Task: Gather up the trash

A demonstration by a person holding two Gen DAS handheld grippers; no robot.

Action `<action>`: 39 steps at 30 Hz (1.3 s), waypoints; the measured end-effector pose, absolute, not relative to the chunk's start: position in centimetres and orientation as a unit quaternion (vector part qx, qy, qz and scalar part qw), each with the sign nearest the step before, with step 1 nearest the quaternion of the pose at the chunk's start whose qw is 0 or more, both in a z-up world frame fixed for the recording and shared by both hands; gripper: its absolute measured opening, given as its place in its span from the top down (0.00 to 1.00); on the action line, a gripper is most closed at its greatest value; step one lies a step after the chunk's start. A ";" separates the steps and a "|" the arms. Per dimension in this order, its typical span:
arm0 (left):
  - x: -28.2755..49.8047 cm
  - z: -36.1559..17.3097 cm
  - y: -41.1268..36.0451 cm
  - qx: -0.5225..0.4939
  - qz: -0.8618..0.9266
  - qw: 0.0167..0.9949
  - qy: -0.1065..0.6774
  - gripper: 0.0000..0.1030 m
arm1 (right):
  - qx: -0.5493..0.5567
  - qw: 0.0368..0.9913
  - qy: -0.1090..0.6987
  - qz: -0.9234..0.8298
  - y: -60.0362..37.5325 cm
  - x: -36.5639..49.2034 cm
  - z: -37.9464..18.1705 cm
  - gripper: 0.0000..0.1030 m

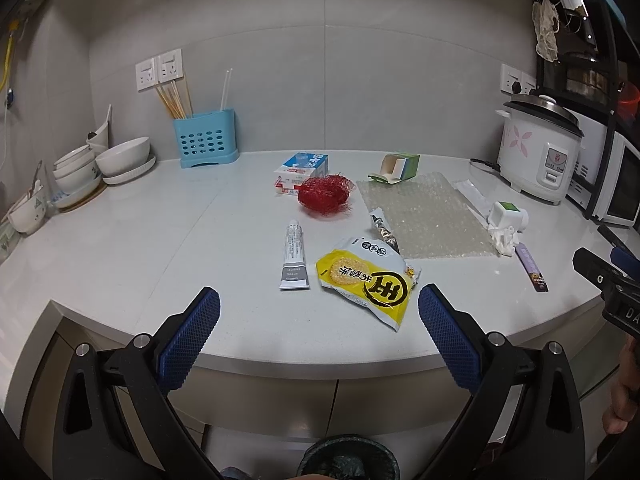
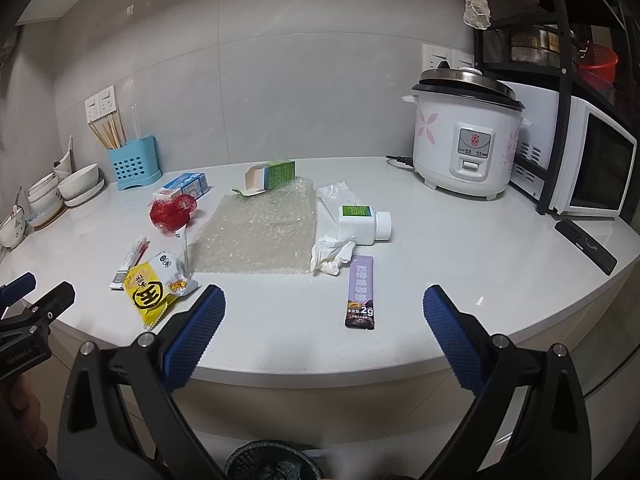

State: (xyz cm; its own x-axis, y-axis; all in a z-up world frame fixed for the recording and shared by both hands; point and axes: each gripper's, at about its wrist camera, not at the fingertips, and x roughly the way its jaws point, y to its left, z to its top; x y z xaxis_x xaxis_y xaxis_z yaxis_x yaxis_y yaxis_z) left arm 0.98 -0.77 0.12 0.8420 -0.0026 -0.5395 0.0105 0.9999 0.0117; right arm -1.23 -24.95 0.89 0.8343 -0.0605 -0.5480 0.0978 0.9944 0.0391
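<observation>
Trash lies on the white counter (image 1: 160, 240): a yellow snack wrapper (image 1: 366, 280), a grey-white tube (image 1: 294, 256), a red mesh ball (image 1: 326, 193), bubble wrap (image 1: 424, 216), a green-white open carton (image 1: 398, 167), a blue-white box (image 1: 304, 168), a white bottle (image 2: 362, 224), a crumpled tissue (image 2: 332, 256) and a purple sachet (image 2: 361, 292). My left gripper (image 1: 319, 312) is open and empty at the counter's front edge, just before the wrapper. My right gripper (image 2: 324, 312) is open and empty at the front edge, near the sachet. A dark bin (image 1: 348, 458) sits below.
White bowls (image 1: 100, 160) are stacked at the far left beside a blue chopstick holder (image 1: 206, 138). A rice cooker (image 2: 466, 140), a white microwave (image 2: 592, 168) and a black rack stand at the right. A black remote (image 2: 586, 244) lies near the right edge.
</observation>
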 end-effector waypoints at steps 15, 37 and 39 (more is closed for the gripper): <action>1.0 0.3 -0.6 0.010 -0.004 0.959 0.282 0.06 | 0.025 0.957 0.287 -0.044 -24.6 -1.2 1.1 0.08; 2.9 1.1 0.4 0.005 0.002 0.955 0.297 0.06 | 0.014 0.956 0.289 -0.037 -24.6 0.1 2.3 0.08; 3.8 1.5 1.1 0.002 0.005 0.953 0.302 0.06 | 0.014 0.956 0.291 -0.035 -24.8 0.9 2.9 0.08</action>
State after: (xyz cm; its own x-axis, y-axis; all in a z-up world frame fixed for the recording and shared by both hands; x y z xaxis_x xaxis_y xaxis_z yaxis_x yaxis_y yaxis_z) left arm 3.81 1.06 1.50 0.8181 0.0108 -0.5750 -0.0082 0.9999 0.0071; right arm 0.85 -24.75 2.85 0.8282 -0.0596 -0.5572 0.0753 0.9971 0.0053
